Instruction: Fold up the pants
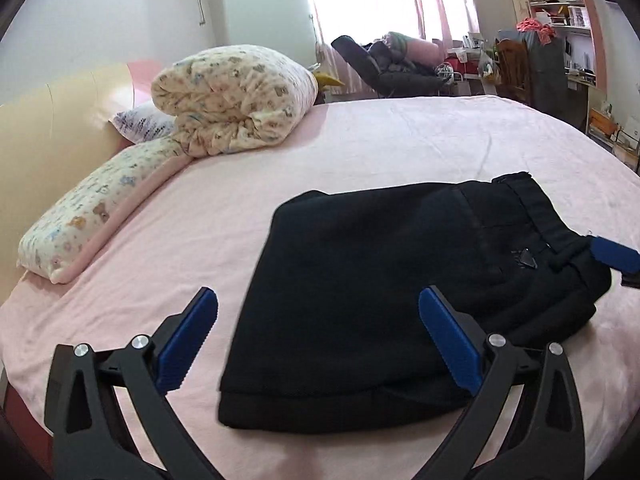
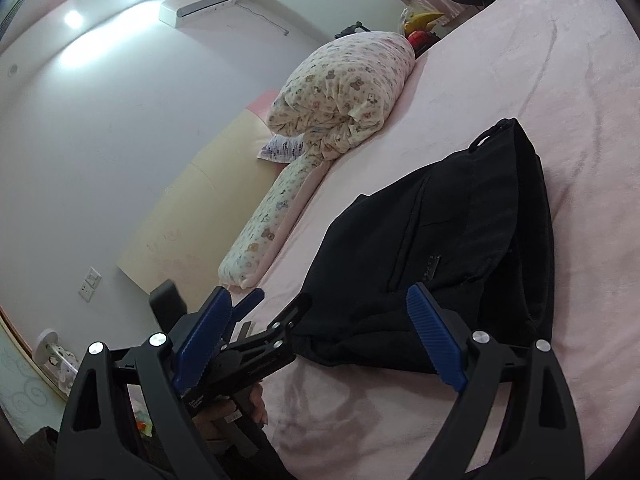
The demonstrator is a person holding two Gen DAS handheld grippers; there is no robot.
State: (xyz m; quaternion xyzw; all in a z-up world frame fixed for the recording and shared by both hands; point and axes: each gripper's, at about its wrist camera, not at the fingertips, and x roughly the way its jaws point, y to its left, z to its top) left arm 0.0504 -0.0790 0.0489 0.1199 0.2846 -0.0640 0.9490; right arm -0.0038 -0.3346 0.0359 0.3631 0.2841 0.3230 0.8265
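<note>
Pants [image 1: 372, 304], black and folded into a compact block, lie on the pink bed sheet [image 1: 360, 144], and we see them from both wrist cameras. In the left wrist view the folded edge faces us low in the frame, while the waistband end lies at the far right with a small dark tag on it. Our left gripper [image 1: 318, 340] hangs just over the near part of the pants with its jaws spread wide; its blue pads [image 1: 188, 344] stand apart, one over bare sheet, the other over the black cloth, and nothing is pinched between them. At the right edge of that view we see a blue fingertip of the right gripper [image 1: 614, 254] just beside the waistband.

In the right wrist view the right gripper [image 2: 318, 340] also has its jaws well apart, with one pad in front of the pants' near corner and the other to the left; it grips nothing. The left gripper [image 2: 240, 312] shows there at lower left, held by a hand [image 2: 236, 416], its fingers open beside the pants' edge.

Further up the bed a rolled quilt [image 1: 236, 100] with a teddy-bear print rests against a long bolster pillow [image 1: 92, 216] of the same print, well apart from the pants. A beige headboard [image 1: 52, 120] stands behind them, and an air conditioner [image 2: 200, 2] is mounted on the white wall.
</note>
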